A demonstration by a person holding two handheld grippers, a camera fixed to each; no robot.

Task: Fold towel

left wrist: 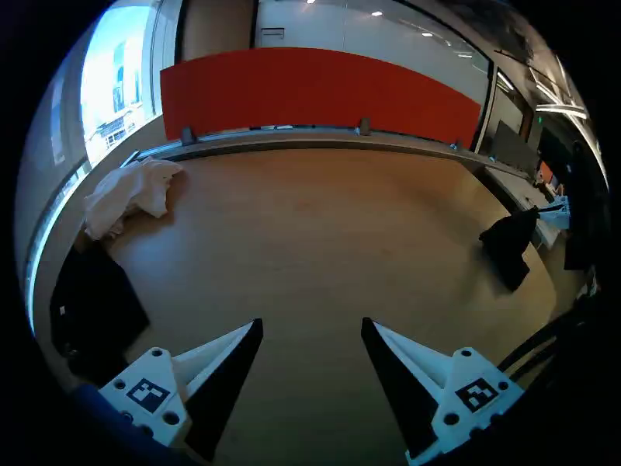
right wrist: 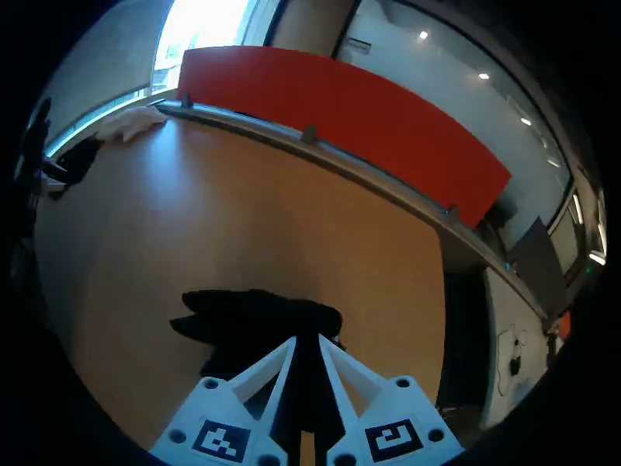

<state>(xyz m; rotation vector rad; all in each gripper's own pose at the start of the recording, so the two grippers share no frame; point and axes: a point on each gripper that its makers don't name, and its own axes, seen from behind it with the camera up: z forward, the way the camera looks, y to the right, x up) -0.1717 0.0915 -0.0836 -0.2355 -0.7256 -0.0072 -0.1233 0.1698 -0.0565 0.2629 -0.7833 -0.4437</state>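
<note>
Two low views across one table (left wrist: 310, 233)

White fingers (left wrist: 203, 356), black pads (left wrist: 233, 377), square markers (left wrist: 147, 394)

table: wooden tabletop (left wrist: 310, 233) is spanning the foreground | divider: red panel (left wrist: 310, 89) is standing upright along the tabletop's far edge, sitting in grey brackets (left wrist: 363, 126) on a metal rail (left wrist: 272, 140) | window (left wrist: 116, 85): daylight is coming in at far left | ceiling lights (left wrist: 377, 13): glowing above the panel

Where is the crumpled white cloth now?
The crumpled white cloth lies at the wooden table's far left corner in the left gripper view, near the red partition's end.
</note>
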